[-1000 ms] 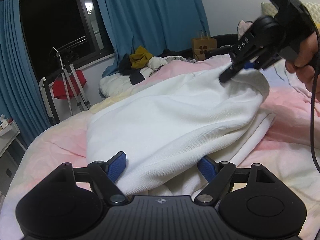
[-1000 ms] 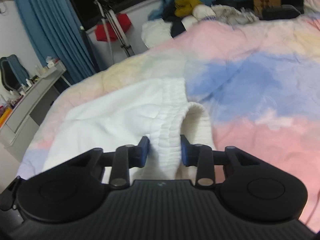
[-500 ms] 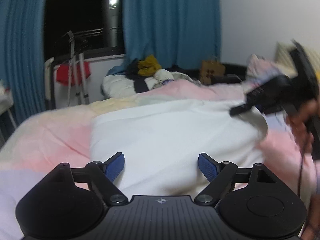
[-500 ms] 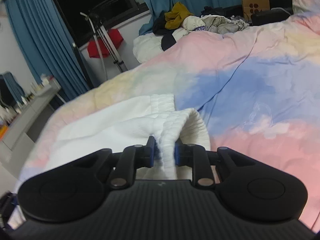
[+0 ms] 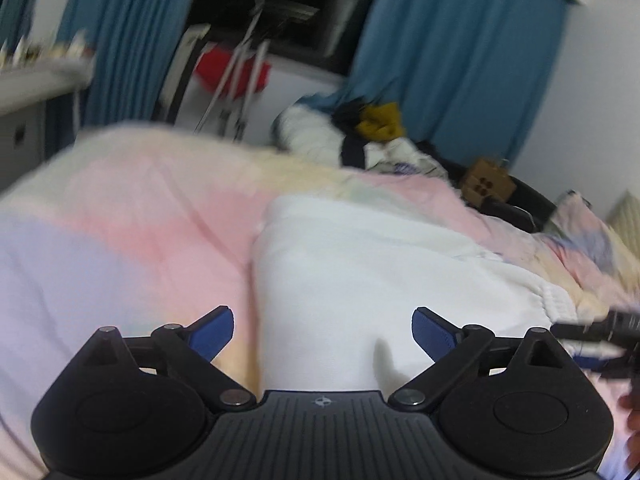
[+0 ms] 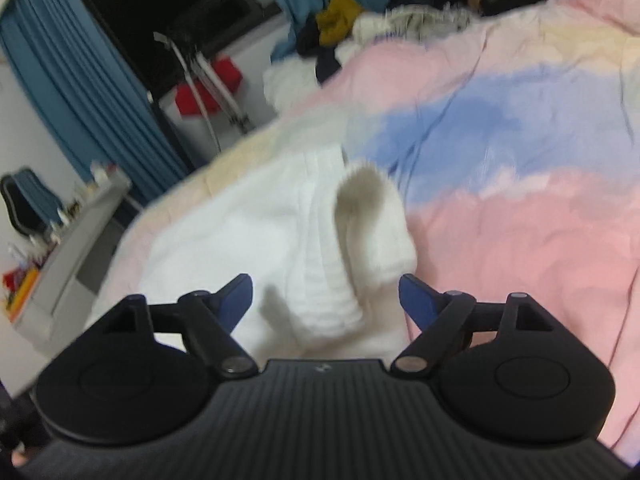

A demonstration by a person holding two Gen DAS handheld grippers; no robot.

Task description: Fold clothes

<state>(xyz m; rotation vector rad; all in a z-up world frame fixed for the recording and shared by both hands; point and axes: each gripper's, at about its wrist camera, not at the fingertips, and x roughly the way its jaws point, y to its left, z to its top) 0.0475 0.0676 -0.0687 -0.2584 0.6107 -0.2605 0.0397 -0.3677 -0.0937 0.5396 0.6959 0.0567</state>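
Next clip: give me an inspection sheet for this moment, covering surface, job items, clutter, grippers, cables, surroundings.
Surface: pastel duvet on a bed.
Job's things: white garment lying on the duvet, ribbed end curled up.
Clutter: clothes pile at the far edge; paper bag.
Grippers: left gripper open; right gripper open, holding nothing.
Cables: nothing seen.
Surroundings: blue curtains, dark window, desk.

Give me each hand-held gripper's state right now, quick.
Left hand-held gripper: open, holding nothing; white garment lies between its fingers.
Right hand-held gripper: open, holding nothing; the garment's cuff is not pinched.
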